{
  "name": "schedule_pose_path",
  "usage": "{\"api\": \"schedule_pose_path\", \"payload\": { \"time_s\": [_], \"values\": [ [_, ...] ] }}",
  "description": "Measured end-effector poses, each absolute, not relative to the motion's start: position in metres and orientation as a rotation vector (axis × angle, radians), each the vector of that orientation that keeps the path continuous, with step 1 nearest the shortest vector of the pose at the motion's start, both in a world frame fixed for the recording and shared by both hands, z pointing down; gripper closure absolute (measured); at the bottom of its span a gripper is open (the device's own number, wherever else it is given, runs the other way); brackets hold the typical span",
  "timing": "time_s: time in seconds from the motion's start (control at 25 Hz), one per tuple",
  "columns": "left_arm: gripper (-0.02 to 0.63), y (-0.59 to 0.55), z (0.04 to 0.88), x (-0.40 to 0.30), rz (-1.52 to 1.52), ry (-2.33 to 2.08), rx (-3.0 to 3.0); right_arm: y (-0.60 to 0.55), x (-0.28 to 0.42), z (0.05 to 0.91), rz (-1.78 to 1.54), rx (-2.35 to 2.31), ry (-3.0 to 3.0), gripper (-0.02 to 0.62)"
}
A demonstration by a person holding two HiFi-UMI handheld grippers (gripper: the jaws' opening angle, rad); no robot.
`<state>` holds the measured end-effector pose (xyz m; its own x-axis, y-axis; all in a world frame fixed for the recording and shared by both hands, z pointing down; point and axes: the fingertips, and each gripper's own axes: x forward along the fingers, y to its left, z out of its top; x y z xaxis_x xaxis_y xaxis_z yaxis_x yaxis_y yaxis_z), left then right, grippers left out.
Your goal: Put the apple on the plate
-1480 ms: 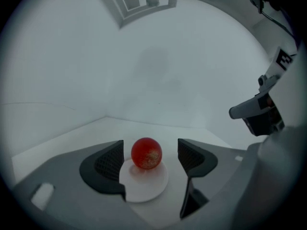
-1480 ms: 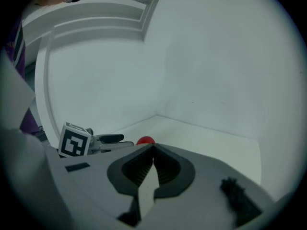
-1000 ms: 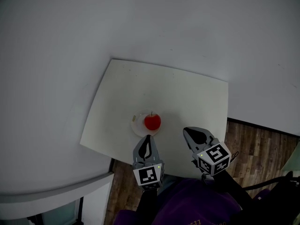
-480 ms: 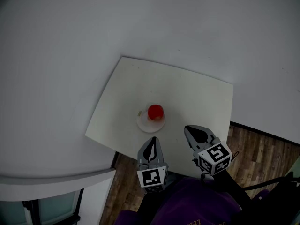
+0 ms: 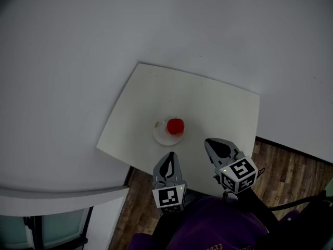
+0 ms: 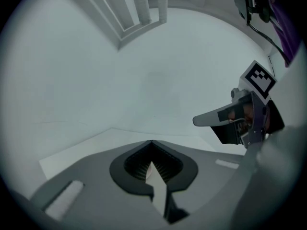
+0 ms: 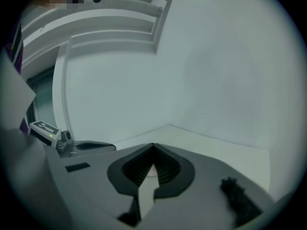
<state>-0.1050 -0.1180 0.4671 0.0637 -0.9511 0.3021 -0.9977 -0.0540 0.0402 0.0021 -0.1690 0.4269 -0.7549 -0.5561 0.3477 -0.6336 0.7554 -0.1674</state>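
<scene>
Red apple [image 5: 175, 125] sits on the small white plate [image 5: 159, 136] near the middle of the pale worktop [image 5: 208, 100] in the head view. The left tongs [image 5: 169, 155] hang over the worktop's near edge, pointing at the plate but apart from it. The right tongs [image 5: 212, 143] are beside them, further from the plate. Wood floor [image 5: 283, 165] shows past the edge. In the left gripper view the left tongs are pressed together at the tips with nothing between them, and the right tongs show at the right. A pale sliver behind the ribbed pads may be the plate. In the right gripper view the right tongs are likewise closed and empty, aimed across bare worktop, with the left tongs low at the left.
</scene>
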Motion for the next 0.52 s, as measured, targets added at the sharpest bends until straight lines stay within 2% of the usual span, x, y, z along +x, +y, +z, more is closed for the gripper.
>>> {"api": "schedule_pose_path", "payload": {
  "time_s": [0.52],
  "values": [
    [0.601,-0.1165,0.4613,-0.1023,0.278,-1.99,2.115,-0.1672,0.0033,0.4255,0.401,0.929,-2.68,0.584]
  ]
}}
